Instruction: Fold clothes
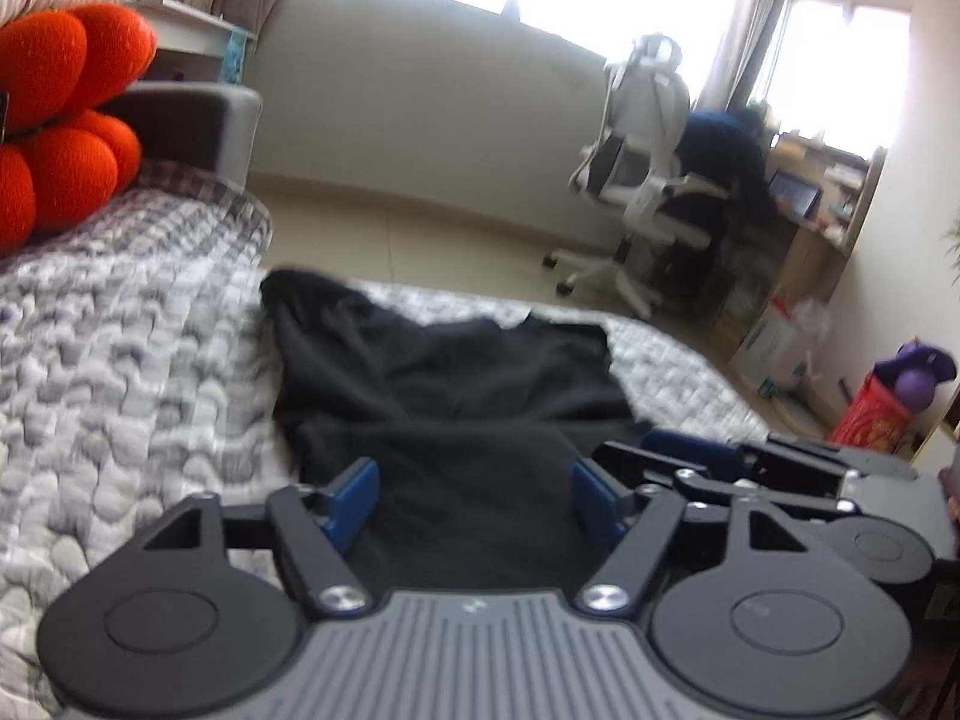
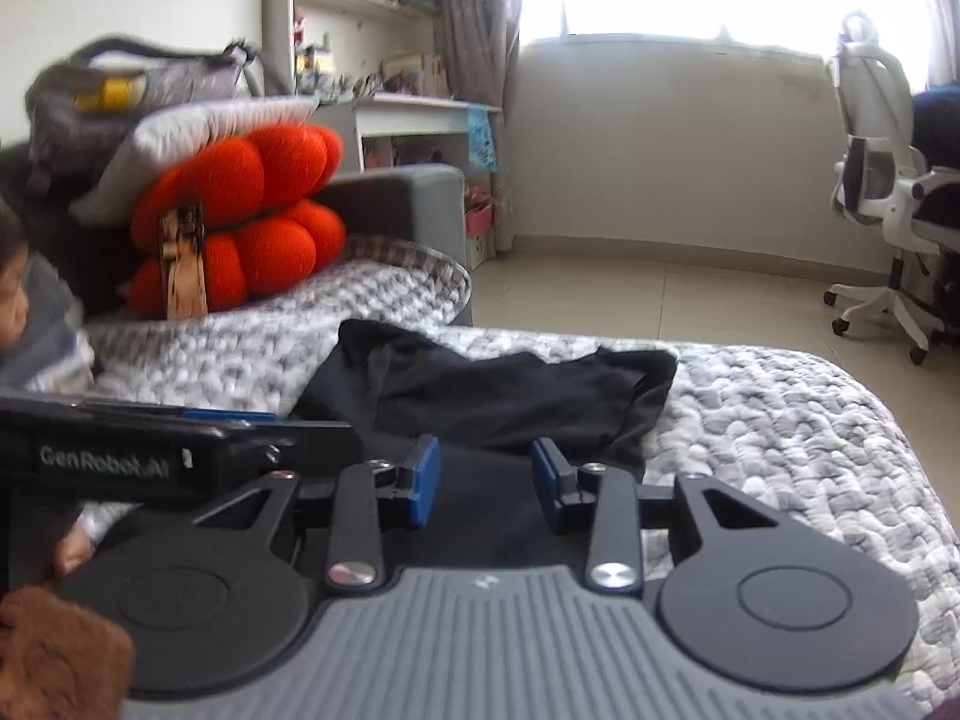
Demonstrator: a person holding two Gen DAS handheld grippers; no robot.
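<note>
**Jaws apart over the near hem, garment running away up-frame**

Nearest in the left wrist view: left gripper (image 1: 474,495), blue pads spread wide, nothing clamped, dark cloth showing in the gap. Just right of it, low in the frame, the right gripper (image 1: 690,456), close alongside. In its own view, right gripper (image 2: 486,483) with pads parted more narrowly, also clamped on nothing, the same cloth beneath.

Beyond both, in mid-frame: black garment (image 1: 444,378), lying on the grey quilted bed cover (image 1: 120,372), partly folded, long axis running away from the jaws toward the upper part of the frame, far corners rumpled. Near edge directly under both grippers, so neither hand nearer by much; left slightly more centred.

Further back, upper left: orange cushions (image 1: 54,114). Far right: white office chair (image 1: 642,180).
</note>
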